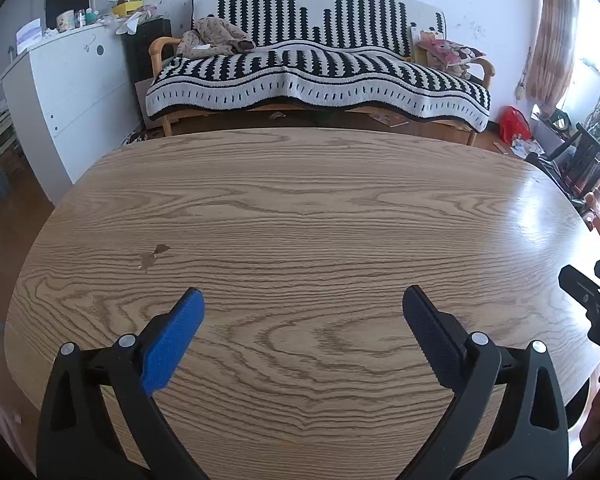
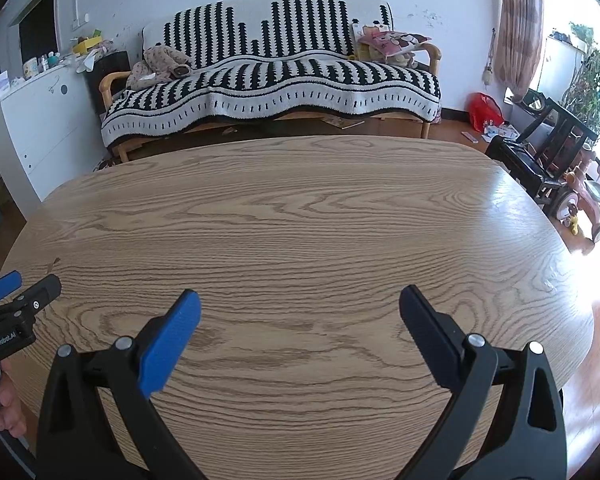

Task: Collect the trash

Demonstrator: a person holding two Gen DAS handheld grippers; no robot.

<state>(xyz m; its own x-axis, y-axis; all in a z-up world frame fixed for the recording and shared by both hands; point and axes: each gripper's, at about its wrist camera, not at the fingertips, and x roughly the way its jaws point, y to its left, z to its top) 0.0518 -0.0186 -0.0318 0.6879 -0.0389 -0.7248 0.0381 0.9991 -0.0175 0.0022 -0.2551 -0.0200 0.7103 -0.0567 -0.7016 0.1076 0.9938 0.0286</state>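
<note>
Zero trash showed on oval wood-grain tabletop (image 1: 300,208), only small chipped spot (image 1: 153,257). Left gripper (image 1: 303,304) and right gripper (image 2: 300,303) hovered over it, jaws spread wide, holding nothing. Couldn't judge handling or where to grab, honestly; red plastic bag (image 2: 485,111) sat on floor by striped sofa (image 2: 284,92), looked light and crinkly.

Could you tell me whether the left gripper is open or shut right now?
Open. The left gripper has its fingers spread wide above the wooden table, holding nothing.

Bright daylight from window at 3 o'clock; glare on tabletop (image 2: 512,216) there; fisheye warps, dark edges.
</note>
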